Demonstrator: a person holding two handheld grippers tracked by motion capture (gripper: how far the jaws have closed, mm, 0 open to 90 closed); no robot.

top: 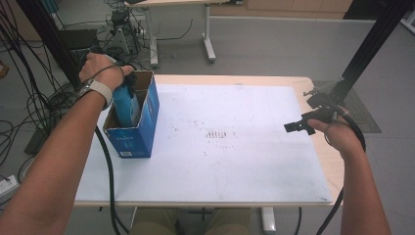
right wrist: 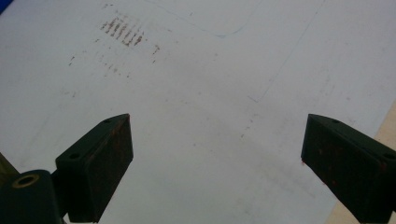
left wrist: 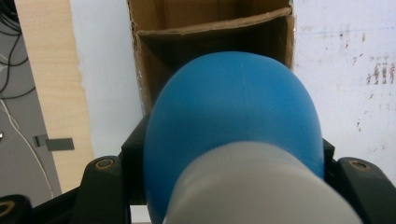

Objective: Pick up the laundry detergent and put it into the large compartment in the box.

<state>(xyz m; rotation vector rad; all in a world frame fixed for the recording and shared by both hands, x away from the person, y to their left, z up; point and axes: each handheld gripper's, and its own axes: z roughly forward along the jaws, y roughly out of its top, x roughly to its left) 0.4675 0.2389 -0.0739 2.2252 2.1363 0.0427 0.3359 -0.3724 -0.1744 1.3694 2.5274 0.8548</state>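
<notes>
Left tongs (top: 128,83) clamp blue bottle (top: 126,104), standing partly inside cardboard box (top: 142,128) on counter (top: 235,161). Right tongs (top: 296,127) gape apart, holding nothing.

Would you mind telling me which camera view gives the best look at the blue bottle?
The high view: it shows the blue bottle standing partly inside the cardboard box, gripped at the top by the left gripper. The left gripper view shows a close, blurred shoulder of the bottle between its jaws, above the box compartment.
</notes>
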